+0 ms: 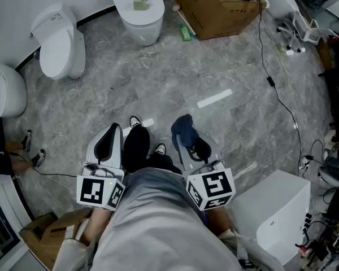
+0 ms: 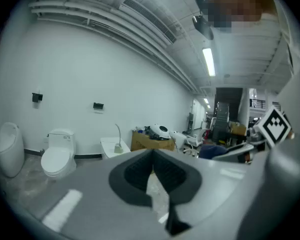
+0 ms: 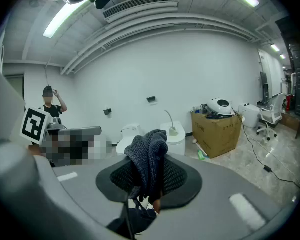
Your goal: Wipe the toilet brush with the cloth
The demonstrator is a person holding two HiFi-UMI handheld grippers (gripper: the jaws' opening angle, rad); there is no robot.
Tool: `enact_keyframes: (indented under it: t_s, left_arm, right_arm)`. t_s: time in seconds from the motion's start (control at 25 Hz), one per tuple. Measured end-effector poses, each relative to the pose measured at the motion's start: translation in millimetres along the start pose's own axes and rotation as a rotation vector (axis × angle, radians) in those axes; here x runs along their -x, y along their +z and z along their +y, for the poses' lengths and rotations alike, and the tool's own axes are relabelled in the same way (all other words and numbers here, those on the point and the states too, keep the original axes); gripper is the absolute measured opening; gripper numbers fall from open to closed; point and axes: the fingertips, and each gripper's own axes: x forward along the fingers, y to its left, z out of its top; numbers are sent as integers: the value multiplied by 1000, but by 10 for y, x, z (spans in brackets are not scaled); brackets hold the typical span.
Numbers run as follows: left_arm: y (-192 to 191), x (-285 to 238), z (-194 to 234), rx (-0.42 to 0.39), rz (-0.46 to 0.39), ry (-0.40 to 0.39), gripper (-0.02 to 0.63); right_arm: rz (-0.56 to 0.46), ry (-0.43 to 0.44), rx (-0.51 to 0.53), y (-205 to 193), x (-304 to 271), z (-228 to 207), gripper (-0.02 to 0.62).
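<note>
Cloth sits clamped in right claw; left claw closed, empty.

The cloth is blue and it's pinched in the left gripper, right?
Not quite. The cloth is blue, but it is pinched in the right gripper, not the left one; the right gripper view shows this. The left gripper has nothing between its jaws.

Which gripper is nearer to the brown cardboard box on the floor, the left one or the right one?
Right. The right gripper, shut on the cloth, has the cardboard box ahead, slightly to its right. The left gripper sits further left, across the person's shoes.
</note>
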Motion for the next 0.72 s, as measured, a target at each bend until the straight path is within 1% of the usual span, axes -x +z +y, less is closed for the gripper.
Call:
enact_keyframes:
  t_s: [0.16, 0.24, 0.32, 0.44, 0.72]
  left_arm:
    - [-6, -176, 178, 14, 3, -8, 0]
    - [4, -304, 294, 23, 2, -12, 0]
    - [46, -437, 415, 52, -9, -16, 0]
    - [168, -649, 617, 85, -27, -23, 0]
    - [421, -1211, 1128, 63, -13, -38, 0]
  right_arm:
    - [10, -17, 3, 43, -221, -20, 103]
    - [9, -18, -19, 102, -369, -42, 103]
    - [8, -13, -52, 185, -505, -71, 103]
    - [1, 14, -86, 375, -728, -93, 106]
    - [11, 36, -72, 864, -1415, -129, 110]
